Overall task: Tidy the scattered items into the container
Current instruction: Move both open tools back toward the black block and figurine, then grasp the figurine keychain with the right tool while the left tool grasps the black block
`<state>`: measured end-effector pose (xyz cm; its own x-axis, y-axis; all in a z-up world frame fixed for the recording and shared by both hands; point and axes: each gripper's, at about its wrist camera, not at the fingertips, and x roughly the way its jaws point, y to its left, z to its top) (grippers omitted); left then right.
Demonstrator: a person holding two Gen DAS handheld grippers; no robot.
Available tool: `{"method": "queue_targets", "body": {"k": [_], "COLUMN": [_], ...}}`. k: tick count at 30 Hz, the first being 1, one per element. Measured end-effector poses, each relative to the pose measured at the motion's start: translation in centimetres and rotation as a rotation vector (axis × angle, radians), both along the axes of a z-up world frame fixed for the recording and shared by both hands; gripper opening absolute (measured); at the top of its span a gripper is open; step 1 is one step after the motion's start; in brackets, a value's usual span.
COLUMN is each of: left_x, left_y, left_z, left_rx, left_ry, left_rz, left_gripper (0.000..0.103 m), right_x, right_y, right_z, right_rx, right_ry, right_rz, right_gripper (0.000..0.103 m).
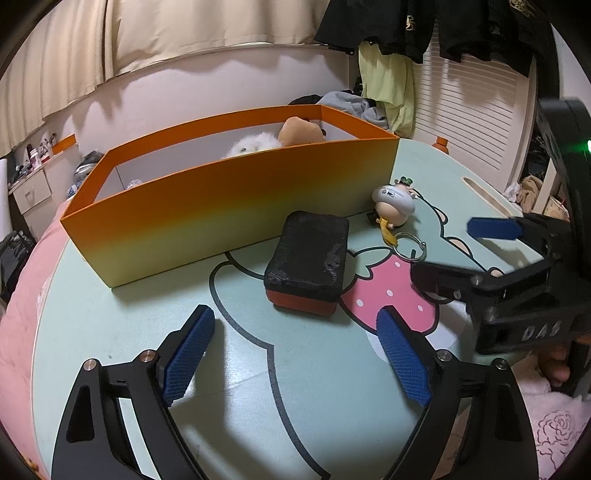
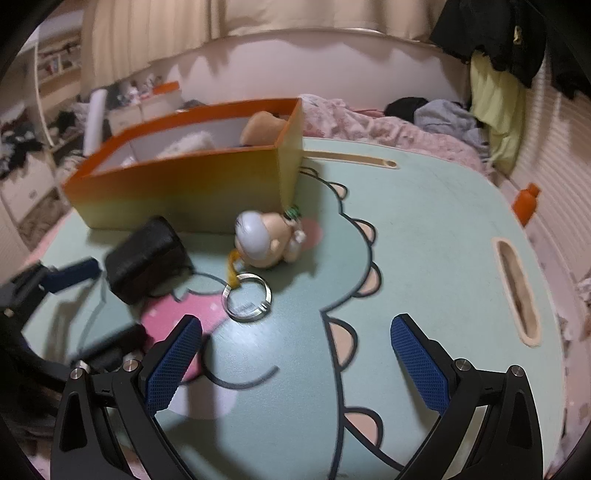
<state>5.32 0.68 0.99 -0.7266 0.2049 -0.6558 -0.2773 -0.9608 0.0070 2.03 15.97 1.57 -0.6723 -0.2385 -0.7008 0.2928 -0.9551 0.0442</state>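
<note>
An orange box [image 1: 229, 206] stands on the mint cartoon table [image 1: 314, 387]; it shows in the right wrist view [image 2: 184, 192] too, with plush toys [image 1: 295, 134] inside. A black block with a red base [image 1: 308, 264] lies in front of it, ahead of my open, empty left gripper [image 1: 295, 358]. A doll keychain [image 1: 393, 205] with a metal ring [image 2: 246, 297] lies to its right. My right gripper [image 2: 295, 363] is open and empty just short of the ring; it shows at the right of the left wrist view [image 1: 469, 251]. The block shows blurred [image 2: 146, 258].
The table lies on a bed with pink bedding [image 2: 388, 129]. An orange bottle [image 2: 526, 203] stands past the table's right edge. The table has handle slots [image 2: 517, 291]. Clothes [image 1: 424, 26] hang at the back right. Drawers and clutter [image 2: 29, 173] stand at the left.
</note>
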Motion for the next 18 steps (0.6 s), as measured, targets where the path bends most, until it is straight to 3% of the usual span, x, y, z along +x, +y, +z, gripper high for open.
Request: {"method": "queue_targets", "body": {"k": [4, 12, 15, 18], "left_x": [-0.1, -0.1, -0.1, -0.1], "left_y": [-0.1, 0.0, 0.0, 0.1], "left_z": [0.0, 0.0, 0.0, 0.0], "left_rx": [0.001, 0.001, 0.000, 0.000], "left_ry": [0.001, 0.001, 0.002, 0.002], "left_rz": [-0.001, -0.001, -0.001, -0.001], "left_gripper": [0.091, 0.091, 0.091, 0.091], "right_x": [-1.1, -5.2, -5.0, -4.9], "right_y": [-0.7, -3.0, -2.7, -2.4], "right_z": [1.3, 0.3, 0.5, 0.6], "right_rx": [0.022, 0.068, 0.034, 0.004], "right_ry": [0.050, -0.015, -0.014, -0.004], "right_rz": [0.001, 0.059, 0.083, 0.101], "right_gripper": [0.102, 0.101, 0.091, 0.066]}}
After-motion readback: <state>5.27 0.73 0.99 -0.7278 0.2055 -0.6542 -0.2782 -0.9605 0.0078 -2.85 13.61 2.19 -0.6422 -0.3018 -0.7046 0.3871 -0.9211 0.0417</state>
